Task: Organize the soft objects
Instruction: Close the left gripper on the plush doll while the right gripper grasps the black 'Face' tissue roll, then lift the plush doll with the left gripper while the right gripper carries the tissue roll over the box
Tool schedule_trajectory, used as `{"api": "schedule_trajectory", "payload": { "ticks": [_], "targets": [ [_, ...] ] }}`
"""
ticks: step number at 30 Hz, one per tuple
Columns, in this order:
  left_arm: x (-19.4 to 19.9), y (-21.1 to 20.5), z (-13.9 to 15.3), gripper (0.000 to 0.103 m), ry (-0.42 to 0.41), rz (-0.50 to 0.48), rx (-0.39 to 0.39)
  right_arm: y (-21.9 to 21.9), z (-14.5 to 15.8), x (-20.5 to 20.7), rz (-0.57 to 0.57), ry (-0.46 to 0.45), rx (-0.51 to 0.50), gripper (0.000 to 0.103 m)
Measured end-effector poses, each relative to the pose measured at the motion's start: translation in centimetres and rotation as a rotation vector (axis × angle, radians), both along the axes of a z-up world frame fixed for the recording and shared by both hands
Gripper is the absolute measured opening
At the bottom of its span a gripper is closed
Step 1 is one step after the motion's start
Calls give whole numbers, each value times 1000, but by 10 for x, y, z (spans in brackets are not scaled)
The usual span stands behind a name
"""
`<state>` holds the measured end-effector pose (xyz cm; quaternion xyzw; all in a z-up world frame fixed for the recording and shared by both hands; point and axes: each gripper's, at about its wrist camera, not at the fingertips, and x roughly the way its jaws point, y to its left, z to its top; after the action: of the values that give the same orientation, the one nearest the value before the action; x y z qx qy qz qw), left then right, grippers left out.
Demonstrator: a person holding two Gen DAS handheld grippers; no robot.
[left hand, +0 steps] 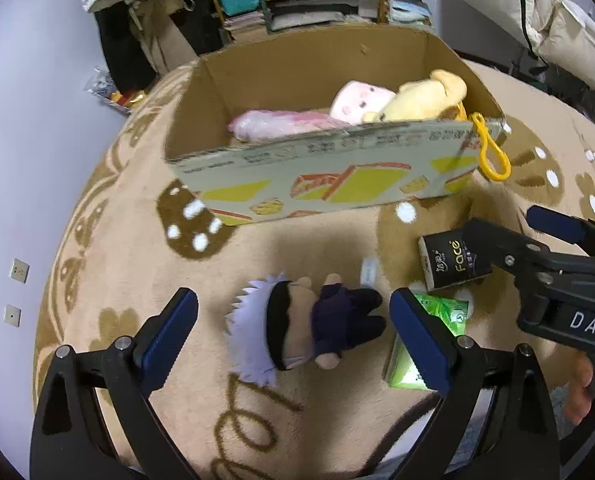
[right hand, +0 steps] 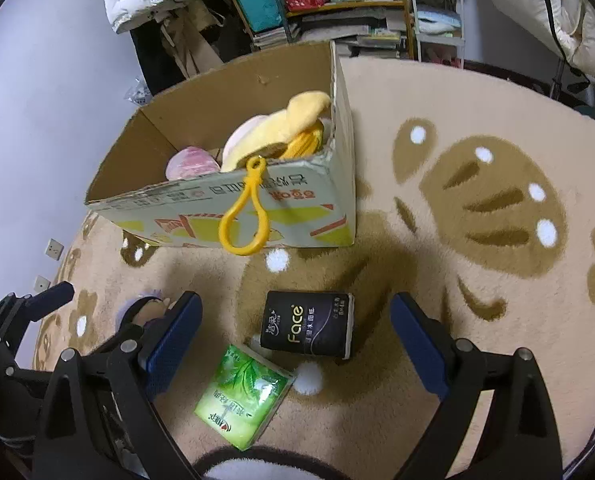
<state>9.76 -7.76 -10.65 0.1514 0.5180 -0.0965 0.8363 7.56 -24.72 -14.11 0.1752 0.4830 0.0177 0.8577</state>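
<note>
Hovering wide-jawed, your left gripper (left hand: 293,340) framed the white-haired doll (left hand: 297,328) near the cardboard box (left hand: 317,176). Your right gripper (right hand: 297,344), equally wide, framed the black tissue pack (right hand: 307,326). Closing on each seemed next.

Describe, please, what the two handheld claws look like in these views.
Both are alike: black angular plastic frames with silver pivot screws, each finger ending in a flat blue ribbed pad. The left claw shows this in its own view; the right claw matches, and white lettering "DAS" marks its body in the left view. No cables or sleeves show.
</note>
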Motion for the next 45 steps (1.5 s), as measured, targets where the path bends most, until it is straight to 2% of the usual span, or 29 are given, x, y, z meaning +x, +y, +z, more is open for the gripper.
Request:
{"api": "schedule_trajectory", "payload": {
  "ticks": [11, 22, 25, 27, 30, 34, 37, 38, 41, 45],
  "targets": [
    [8, -17, -32, 96, 44, -40, 89, -2, -22, 15, -13, 69, 28, 99],
    [13, -16, -54, 96, 77, -37, 187, 5, -44, 25, 7, 147, 28, 99],
    [14, -14, -57, 90, 86, -35, 202, 9, -49, 26, 18, 167, 19, 99],
    [15, -13, -60, 81, 98, -37, 206, 11, -52, 28, 25, 182, 12, 99],
    [16, -11, -62, 76, 96, -34, 236, 16, -58, 29, 30, 200, 0, 98],
    [17, -9, -60, 72, 92, -35, 222, 22, -63, 32, 34, 214, -36, 90],
    [17, -7, -57, 67, 86, -36, 205, 26, -64, 36, 40, 220, -68, 78],
    [16, -6, -55, 64, 82, -36, 198, 28, -65, 35, 43, 215, -71, 71],
    [15, -2, -49, 60, 77, -30, 170, 37, -65, 33, 54, 201, -73, 68],
    [14, 3, -41, 58, 86, -16, 114, 40, -65, 31, 55, 190, -73, 67]
  ]
}}
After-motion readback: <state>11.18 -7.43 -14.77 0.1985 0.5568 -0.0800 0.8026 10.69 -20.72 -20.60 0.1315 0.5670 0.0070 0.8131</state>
